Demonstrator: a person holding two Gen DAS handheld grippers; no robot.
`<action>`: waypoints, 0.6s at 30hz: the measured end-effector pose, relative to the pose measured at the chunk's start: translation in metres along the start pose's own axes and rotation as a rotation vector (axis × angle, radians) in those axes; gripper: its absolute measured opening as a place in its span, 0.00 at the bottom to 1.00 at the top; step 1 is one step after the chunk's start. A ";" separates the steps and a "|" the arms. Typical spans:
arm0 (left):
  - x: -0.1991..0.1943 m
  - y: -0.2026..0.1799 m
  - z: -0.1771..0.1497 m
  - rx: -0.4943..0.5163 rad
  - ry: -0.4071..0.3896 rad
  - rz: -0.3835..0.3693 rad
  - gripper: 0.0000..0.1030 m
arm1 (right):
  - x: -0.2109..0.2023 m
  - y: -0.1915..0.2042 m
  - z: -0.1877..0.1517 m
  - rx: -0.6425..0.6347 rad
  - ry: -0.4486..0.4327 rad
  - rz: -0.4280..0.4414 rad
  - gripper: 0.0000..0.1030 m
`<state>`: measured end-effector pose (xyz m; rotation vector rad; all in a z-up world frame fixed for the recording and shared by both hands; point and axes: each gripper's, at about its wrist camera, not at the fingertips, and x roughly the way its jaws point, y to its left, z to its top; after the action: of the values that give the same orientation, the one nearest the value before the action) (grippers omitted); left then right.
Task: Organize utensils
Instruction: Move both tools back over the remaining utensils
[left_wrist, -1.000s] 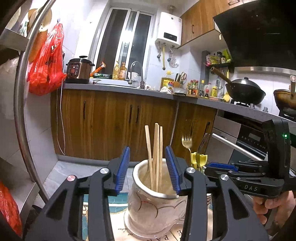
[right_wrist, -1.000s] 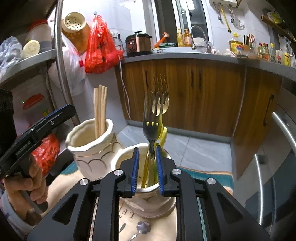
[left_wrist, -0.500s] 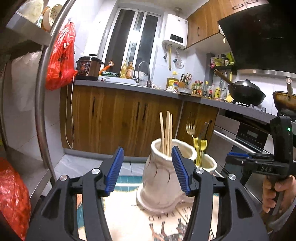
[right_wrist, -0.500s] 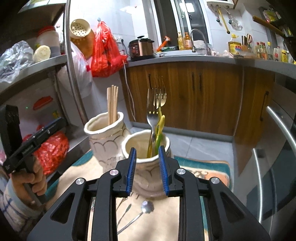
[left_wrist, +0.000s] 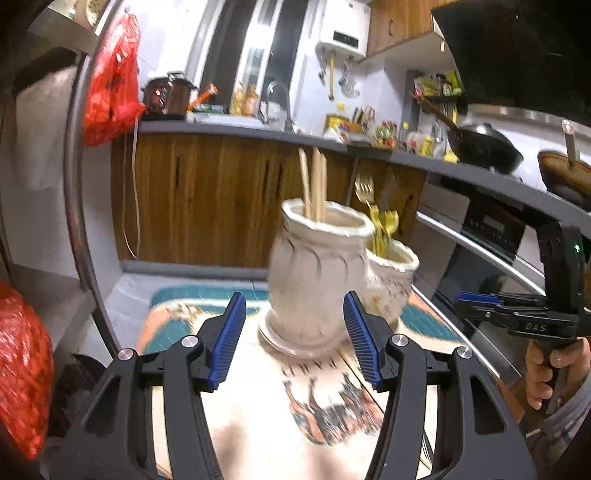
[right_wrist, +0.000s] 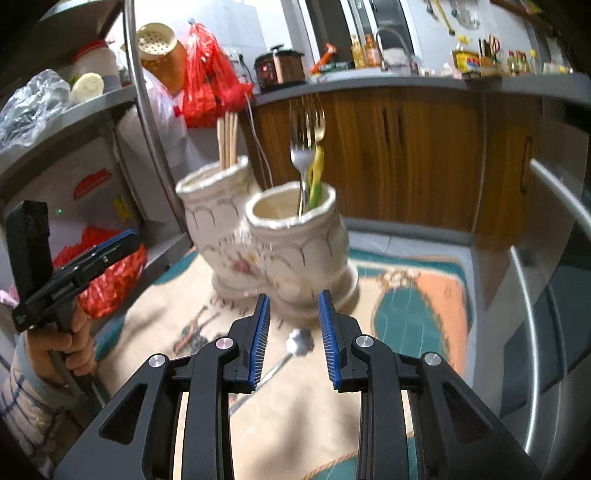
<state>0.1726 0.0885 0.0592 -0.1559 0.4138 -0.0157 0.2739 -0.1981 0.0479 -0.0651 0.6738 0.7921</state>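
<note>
Two cream ceramic pots stand side by side on a patterned mat. The taller pot (left_wrist: 314, 280) (right_wrist: 218, 218) holds wooden chopsticks (left_wrist: 314, 188) (right_wrist: 227, 140). The shorter pot (left_wrist: 391, 273) (right_wrist: 299, 240) holds forks (right_wrist: 306, 147) (left_wrist: 365, 192) and yellow-green utensils. My left gripper (left_wrist: 294, 339) is open and empty, a little short of the taller pot. My right gripper (right_wrist: 294, 341) is open just in front of the shorter pot. A metal spoon (right_wrist: 299, 341) lies on the mat under the gap between its pads, untouched. Each gripper shows in the other's view, hand-held: right gripper (left_wrist: 517, 319), left gripper (right_wrist: 74, 266).
The mat (right_wrist: 417, 306) (left_wrist: 258, 406) covers a small table. A metal shelf rack with red bags (left_wrist: 110, 81) (right_wrist: 207, 74) stands to the left. Wooden kitchen cabinets (right_wrist: 406, 147) and a counter run behind, and an oven front (left_wrist: 480, 266) with a steel handle is at the right.
Both grippers drew back from the pots and sank toward the mat. The left jaws widened off the chopstick pot. The right jaws let go of the forks, which stay in the shorter pot.
</note>
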 end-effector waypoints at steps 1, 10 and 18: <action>0.004 -0.005 -0.004 0.009 0.027 -0.004 0.53 | 0.002 -0.002 -0.003 0.006 0.012 0.004 0.28; 0.051 -0.054 -0.036 0.111 0.244 0.000 0.53 | 0.034 0.008 -0.027 -0.012 0.173 0.022 0.39; 0.089 -0.067 -0.045 0.124 0.401 -0.012 0.53 | 0.038 0.002 -0.032 -0.012 0.193 -0.022 0.40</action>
<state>0.2374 0.0119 -0.0072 -0.0309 0.8101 -0.0849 0.2743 -0.1824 0.0009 -0.1613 0.8497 0.7753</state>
